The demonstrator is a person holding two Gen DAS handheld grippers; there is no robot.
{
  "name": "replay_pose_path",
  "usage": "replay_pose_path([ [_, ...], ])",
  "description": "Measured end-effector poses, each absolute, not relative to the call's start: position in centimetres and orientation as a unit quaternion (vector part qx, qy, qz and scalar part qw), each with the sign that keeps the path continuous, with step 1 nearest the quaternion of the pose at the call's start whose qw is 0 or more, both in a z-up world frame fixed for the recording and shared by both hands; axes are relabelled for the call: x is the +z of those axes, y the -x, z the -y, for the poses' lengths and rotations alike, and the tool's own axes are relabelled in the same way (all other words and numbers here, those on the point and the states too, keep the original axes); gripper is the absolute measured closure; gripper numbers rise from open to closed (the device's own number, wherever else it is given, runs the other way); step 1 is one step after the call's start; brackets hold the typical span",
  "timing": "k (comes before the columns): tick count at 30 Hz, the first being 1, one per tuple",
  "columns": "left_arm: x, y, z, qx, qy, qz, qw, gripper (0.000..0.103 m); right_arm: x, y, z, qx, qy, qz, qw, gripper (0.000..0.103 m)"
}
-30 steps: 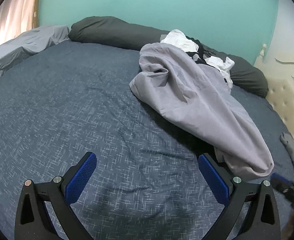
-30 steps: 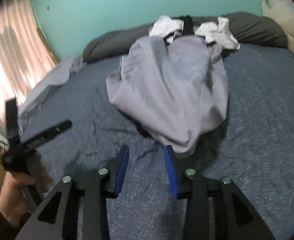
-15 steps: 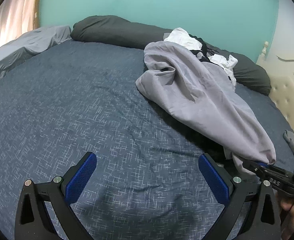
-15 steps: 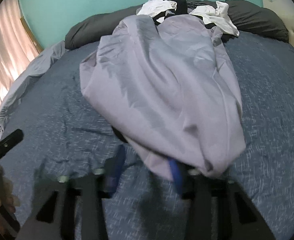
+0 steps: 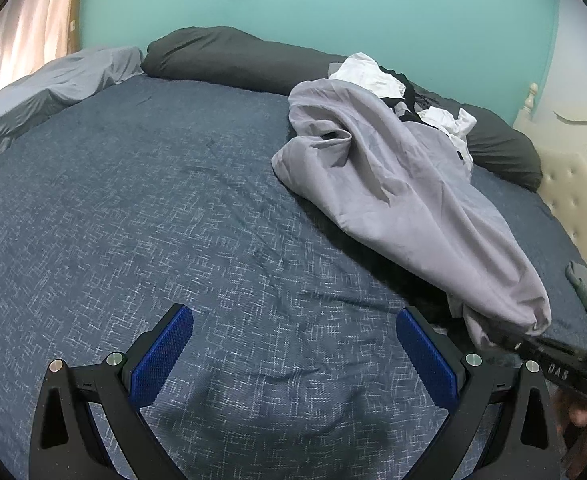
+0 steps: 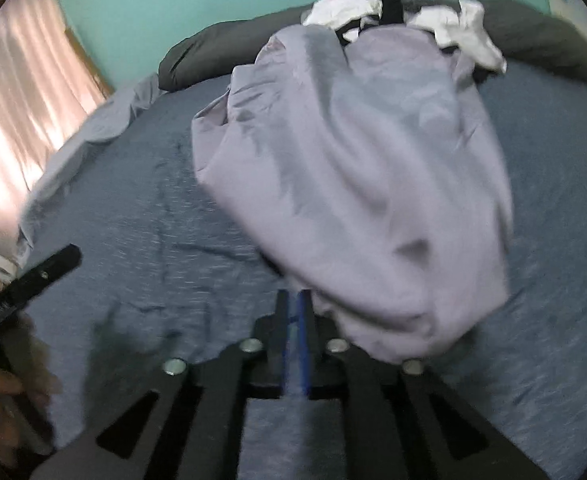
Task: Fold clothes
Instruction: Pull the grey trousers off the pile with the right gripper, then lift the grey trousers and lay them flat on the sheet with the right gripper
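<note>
Down and forward go the right tongs [image 6: 293, 296] since a second ago, from bare sheet to the near hem of the grey garment [image 6: 353, 180], which now fills the view just beyond their tips. The left tongs [image 5: 293, 314] have barely shifted. They stand wide open with nothing between the pads, over the bed [image 5: 133, 200], with the garment ahead and to their right.

The right tongs' pads sit close together and are opening. Blur hides whether any cloth lies between them, so I cannot tell if they grip it.

Risks, as I judge them:
- With the jaws parting at the hem, the cloth could slip free before a lift.
- The tips lie low on the sheet, so a fresh pinch may catch bedding along with the hem.
- The hem is bunched, so several layers may be taken at once and the garment would not spread flat.
- Its far end lies against the white and black clothes [image 6: 345, 10] beyond the tongs, and a pull could drag those along.
</note>
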State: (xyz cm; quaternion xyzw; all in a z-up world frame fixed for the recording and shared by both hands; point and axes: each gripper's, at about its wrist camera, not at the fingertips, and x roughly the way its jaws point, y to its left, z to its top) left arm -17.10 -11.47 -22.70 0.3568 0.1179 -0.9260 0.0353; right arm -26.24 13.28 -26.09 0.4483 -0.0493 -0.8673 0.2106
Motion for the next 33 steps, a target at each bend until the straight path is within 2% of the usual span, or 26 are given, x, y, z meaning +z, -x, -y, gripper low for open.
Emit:
replay_pose_path([
  [2,-22.7,16.9,11.6,-0.926,-0.356,-0.118,0.036,0.000,-26.4,26.2,-12.7,-0.872,-0.445,0.034,0.203,0.053],
  [5,-22.7,16.8,12.0,-0.926,-0.357,-0.118,0.039,0.000,-26.9,26.7,-11.2,-0.874,-0.445,0.006,0.198,0.049],
  [9,-23.0,16.8,12.9,-0.923,-0.360,-0.130,0.044,0.000,-27.8,28.0,-9.6,-0.872,-0.457,-0.023,0.174,0.049],
  [11,-23.1,16.8,13.3,-0.922,-0.360,-0.134,0.045,0.000,-28.1,28.8,-9.5,-0.871,-0.462,-0.021,0.168,0.058],
  [12,-23.1,16.8,13.3,-0.922,-0.361,-0.133,0.046,0.000,-28.3,29.2,-9.3,-0.870,-0.465,-0.030,0.161,0.077],
  [13,-23.2,16.8,13.4,-0.922,-0.361,-0.132,0.046,0.000,-28.3,29.5,-9.3,-0.870,-0.466,-0.040,0.155,0.090],
  [15,-23.2,16.7,13.5,-0.922,-0.362,-0.134,0.045,0.000,-27.7,29.6,-9.7,-0.873,-0.459,-0.046,0.154,0.101],
  [20,-22.5,16.1,14.4,-0.923,-0.350,-0.151,0.050,0.000,-23.4,28.4,-10.7,-0.889,-0.418,-0.046,0.179,0.102],
  [28,-17.9,12.7,13.1,-0.936,-0.305,-0.173,0.044,0.000,-12.3,24.4,-13.5,-0.917,-0.334,-0.044,0.215,0.102],
  [33,-14.1,10.5,10.2,-0.944,-0.292,-0.153,0.026,0.000,-4.2,21.4,-15.1,-0.936,-0.271,-0.058,0.219,0.102],
])
